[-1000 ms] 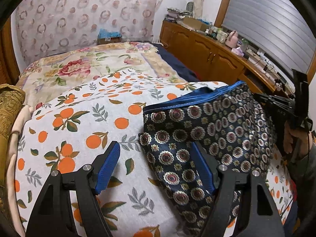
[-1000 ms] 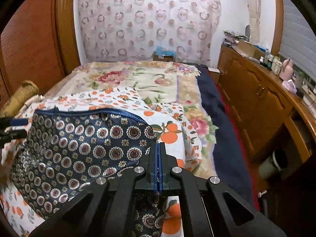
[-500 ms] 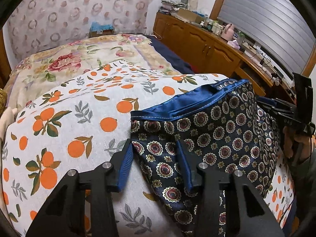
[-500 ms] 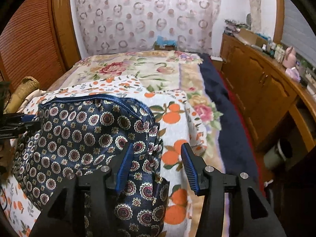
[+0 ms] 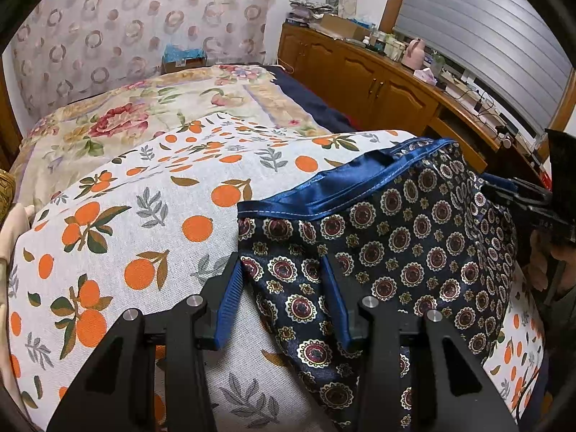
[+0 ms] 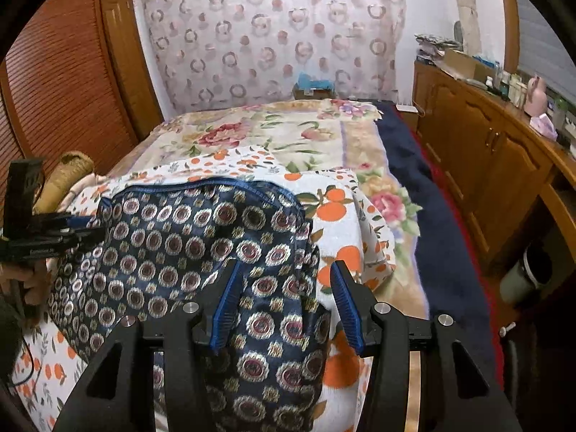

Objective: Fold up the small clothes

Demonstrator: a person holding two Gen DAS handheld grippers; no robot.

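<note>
Your shorts (image 5: 388,252) lie flat on the orange-print sheet (image 5: 144,237), blue waistband (image 5: 345,187) toward the far side of the bed, with a gripper at each near corner.

Your left gripper (image 5: 284,288) stands about half open. Its jaws have narrowed in the last second and then stopped, and they now straddle the left leg hem without pinching it. Your right gripper (image 6: 284,288) was clamped shut and has just let go; it too sits about half open, with the right edge of the cloth loose between its fingers.

The step in hand looks like taking a fresh grip for the next fold. Before you close, slide each gripper forward so both layers sit deep between the pads, not just the top one. Close both together, then lift evenly so the slippery fabric doesn't skew. Keep clear of the sheet, or you will drag it along.
</note>
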